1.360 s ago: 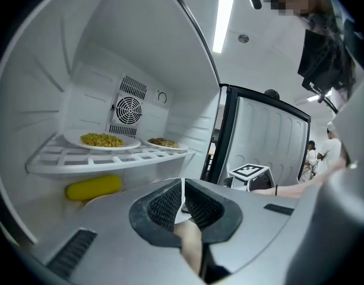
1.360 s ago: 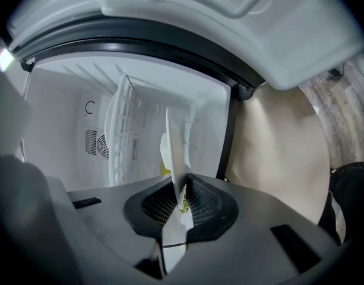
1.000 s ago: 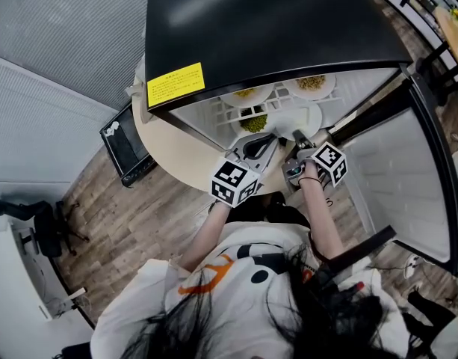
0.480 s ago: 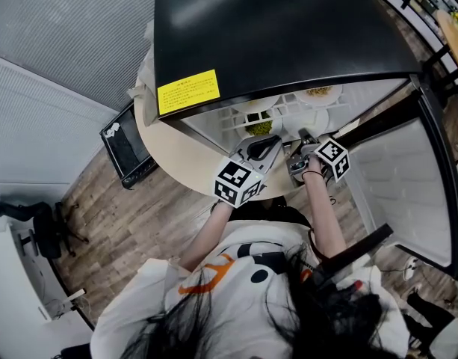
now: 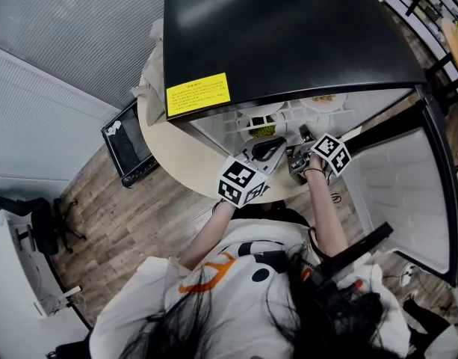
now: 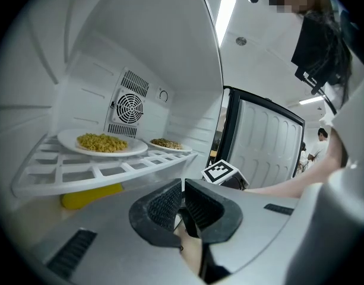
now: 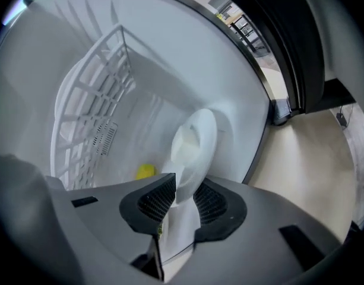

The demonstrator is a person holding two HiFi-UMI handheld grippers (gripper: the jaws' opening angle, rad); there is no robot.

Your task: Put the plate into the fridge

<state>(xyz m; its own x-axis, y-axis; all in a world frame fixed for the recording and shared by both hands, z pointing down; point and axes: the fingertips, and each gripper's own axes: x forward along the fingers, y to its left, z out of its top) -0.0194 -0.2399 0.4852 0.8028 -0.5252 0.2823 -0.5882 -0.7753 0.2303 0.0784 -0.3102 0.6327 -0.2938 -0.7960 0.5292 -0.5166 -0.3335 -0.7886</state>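
The right gripper [image 7: 184, 187] is inside the fridge [image 7: 187, 58], and its jaws are opening with the rim of the white plate [image 7: 196, 138] between them. The pads look to be just leaving the rim. The plate sits in the lower space, under the shelf [image 6: 110, 165] that carries 2 plates of food [image 6: 101, 142]. A yellow item [image 7: 145, 171] lies further back. The left gripper [image 6: 183, 186] waits at the fridge mouth, pressed together on nothing.

I cannot tell whether the plate lies flat on the fridge floor. If it does not, letting go could drop or tip it. A pad that catches the rim on the way out could drag the plate toward the open front and onto the worktop [image 5: 184, 155]. Lifting the gripper could also knock the shelf above.
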